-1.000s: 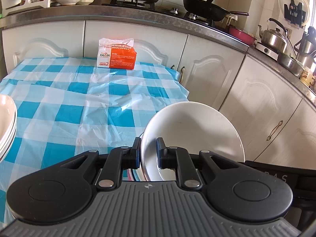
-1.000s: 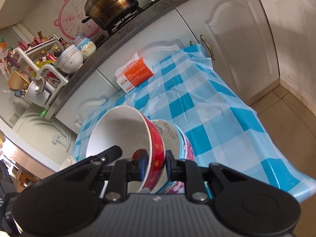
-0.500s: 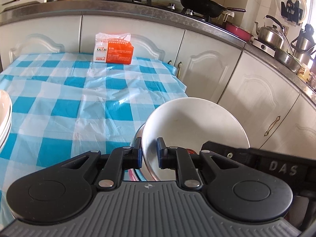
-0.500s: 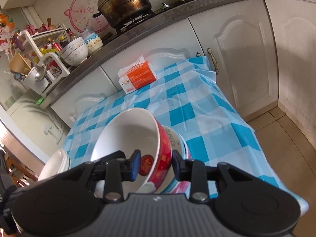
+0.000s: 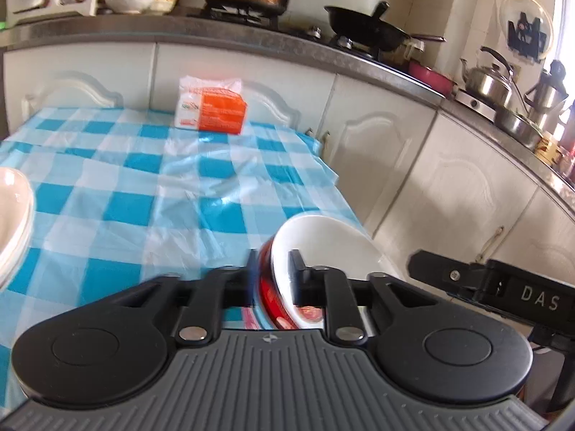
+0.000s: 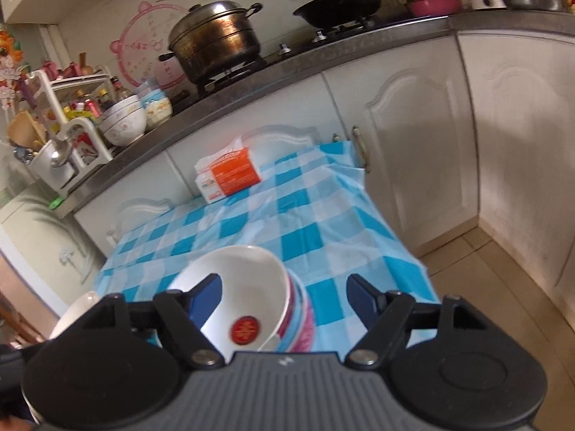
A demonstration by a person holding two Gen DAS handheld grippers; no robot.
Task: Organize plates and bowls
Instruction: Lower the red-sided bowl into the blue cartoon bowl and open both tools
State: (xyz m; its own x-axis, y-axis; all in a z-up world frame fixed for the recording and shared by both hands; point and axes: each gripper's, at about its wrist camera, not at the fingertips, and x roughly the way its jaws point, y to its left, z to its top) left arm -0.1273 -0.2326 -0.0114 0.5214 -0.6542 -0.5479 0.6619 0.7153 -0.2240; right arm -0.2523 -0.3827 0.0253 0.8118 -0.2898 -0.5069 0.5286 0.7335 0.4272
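While my left hand-held gripper (image 5: 274, 273) pinches the rim of the red bowl (image 5: 316, 251), one finger sits outside the red wall and the other inside against the white interior, the gap between them narrow and filled by that rim. The bowl (white inside, with a red round mark at its bottom) sits nested on a pink-patterned bowl (image 6: 300, 318) at the near right edge of the desk (image 5: 118, 186), which wears a blue-and-white checked cloth. My right hand-held gripper (image 6: 284, 298) is spread wide, its blue-padded fingers (image 6: 206, 296) well apart; it grips nothing. At the left edge I see a stack of white plates (image 5: 12, 222). An orange-and-white packet (image 5: 212, 109) rests at the desk's far side, by the white cabinets.
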